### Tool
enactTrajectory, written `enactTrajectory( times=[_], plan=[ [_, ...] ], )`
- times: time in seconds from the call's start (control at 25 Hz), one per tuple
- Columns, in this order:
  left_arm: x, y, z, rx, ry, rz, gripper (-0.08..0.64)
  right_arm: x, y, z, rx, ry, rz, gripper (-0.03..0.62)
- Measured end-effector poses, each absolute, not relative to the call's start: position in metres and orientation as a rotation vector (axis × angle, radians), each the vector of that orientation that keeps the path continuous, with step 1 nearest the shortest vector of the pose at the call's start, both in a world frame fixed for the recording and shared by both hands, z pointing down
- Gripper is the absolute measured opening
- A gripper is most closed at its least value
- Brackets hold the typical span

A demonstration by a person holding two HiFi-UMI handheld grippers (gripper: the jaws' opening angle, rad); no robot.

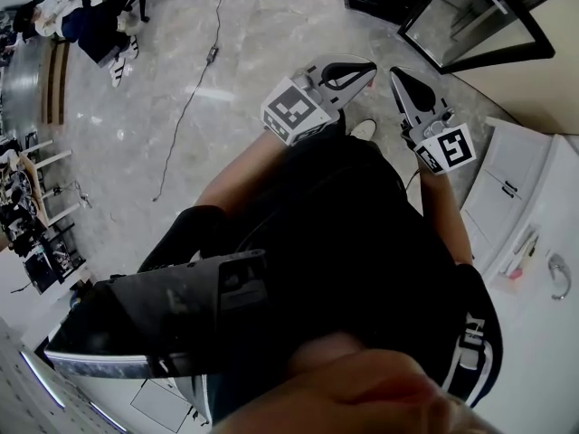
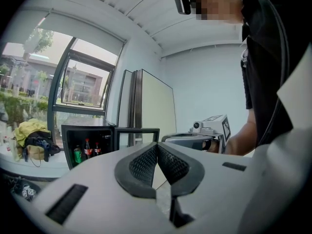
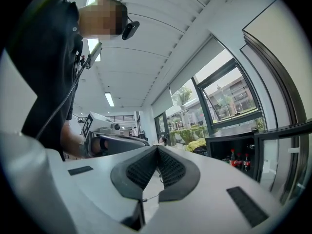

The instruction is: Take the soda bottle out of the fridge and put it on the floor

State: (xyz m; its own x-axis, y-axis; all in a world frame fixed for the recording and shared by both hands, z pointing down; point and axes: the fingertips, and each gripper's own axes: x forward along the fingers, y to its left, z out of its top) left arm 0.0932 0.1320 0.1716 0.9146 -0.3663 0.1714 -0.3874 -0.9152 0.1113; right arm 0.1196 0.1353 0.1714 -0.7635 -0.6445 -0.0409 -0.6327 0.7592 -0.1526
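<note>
A small black fridge (image 2: 90, 141) stands open by the window, some way ahead of both grippers. Inside it are two red-capped soda bottles (image 2: 87, 149) and a green can (image 2: 77, 155). The right gripper view shows the same fridge (image 3: 234, 147) and its bottles (image 3: 232, 158). In the head view its glass door (image 1: 507, 21) stands open at the top right. My left gripper (image 1: 366, 66) and right gripper (image 1: 396, 73) are held side by side at waist height. Both are shut, pads together, with nothing between them. Each gripper appears in the other's view: the right gripper (image 2: 210, 129) and the left gripper (image 3: 112, 136).
White cabinet fronts (image 1: 529, 215) run along my right. A cable (image 1: 190, 98) trails across the marble floor. A seated person (image 1: 90, 25) and chairs are far off at the top left. A yellow bag (image 2: 30, 130) lies on the window ledge left of the fridge.
</note>
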Motion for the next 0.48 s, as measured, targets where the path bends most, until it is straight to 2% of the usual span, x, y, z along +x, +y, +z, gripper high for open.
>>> enactTrajectory(
  times=[0.48],
  plan=[
    [0.094, 0.054, 0.195, 2.916, -0.51, 0.215, 0.005, 0.121, 0.058, 0.185, -1.143, 2.872, -0.194, 0.012]
  ],
)
